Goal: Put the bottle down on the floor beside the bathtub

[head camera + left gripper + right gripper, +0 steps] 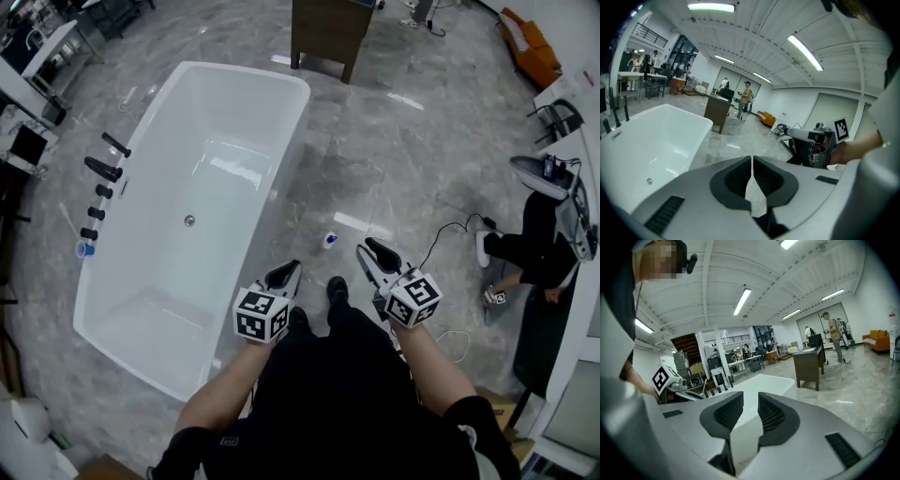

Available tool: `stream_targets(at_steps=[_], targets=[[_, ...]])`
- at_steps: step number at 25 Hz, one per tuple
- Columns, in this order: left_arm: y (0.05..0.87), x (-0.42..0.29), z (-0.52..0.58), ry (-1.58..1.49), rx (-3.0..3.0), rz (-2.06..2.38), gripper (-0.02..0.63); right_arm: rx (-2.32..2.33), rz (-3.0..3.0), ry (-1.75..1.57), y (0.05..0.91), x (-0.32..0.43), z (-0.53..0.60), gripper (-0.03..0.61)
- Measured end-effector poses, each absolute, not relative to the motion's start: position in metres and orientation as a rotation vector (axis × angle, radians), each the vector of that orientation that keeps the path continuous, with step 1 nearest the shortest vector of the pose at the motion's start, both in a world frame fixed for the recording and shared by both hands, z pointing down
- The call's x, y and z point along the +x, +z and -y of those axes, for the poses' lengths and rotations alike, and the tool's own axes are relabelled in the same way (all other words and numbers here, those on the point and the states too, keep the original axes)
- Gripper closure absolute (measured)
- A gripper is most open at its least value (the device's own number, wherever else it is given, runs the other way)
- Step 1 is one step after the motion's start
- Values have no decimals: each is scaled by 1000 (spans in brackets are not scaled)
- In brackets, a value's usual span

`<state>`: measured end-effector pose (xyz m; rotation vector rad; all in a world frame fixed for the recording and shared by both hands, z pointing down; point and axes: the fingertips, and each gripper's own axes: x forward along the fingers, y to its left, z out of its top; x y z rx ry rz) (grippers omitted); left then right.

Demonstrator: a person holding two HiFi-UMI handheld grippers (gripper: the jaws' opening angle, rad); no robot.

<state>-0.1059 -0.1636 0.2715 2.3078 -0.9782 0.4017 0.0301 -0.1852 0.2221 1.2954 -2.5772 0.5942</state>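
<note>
White tub (234,103): stood ahead and left of the left gripper (286,273), its long side wall just beside that tool's tips in the head view.
Bottle (329,241): small, white with a blue top, on the grey floor (394,159); it lay ahead of both tools, between the left gripper and the right gripper (375,251), near the tub's side and apart from it. It was too small to tell whether it stood upright.
Left gripper: clenched, its pads meeting with nothing between them.
Right gripper: released, jaws apart and empty, clear of the bottle.
Taps (101,170): black, along the tub's far rim, well left of the left gripper.
Cabinet (328,28): dark wood, far ahead of both tools.
Cable (448,228): on the floor, right of the right gripper.
Person (539,248): seated, well right of the right gripper.
</note>
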Motion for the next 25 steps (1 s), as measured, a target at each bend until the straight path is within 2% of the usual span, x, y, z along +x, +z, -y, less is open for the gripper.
stream_targets(at_steps=[9, 18, 22, 25], targets=[[194, -124, 174, 357, 2327, 1246, 586, 1233, 2806, 598, 147, 55, 189, 506], [134, -65, 188, 214, 2248, 1482, 586, 982, 2881, 351, 98, 147, 208, 543], [94, -33, 192, 201, 2326, 1543, 586, 909, 2919, 361, 75, 191, 212, 549], [70, -26, 194, 206, 2382, 1567, 586, 943, 2952, 387, 55, 196, 218, 549]])
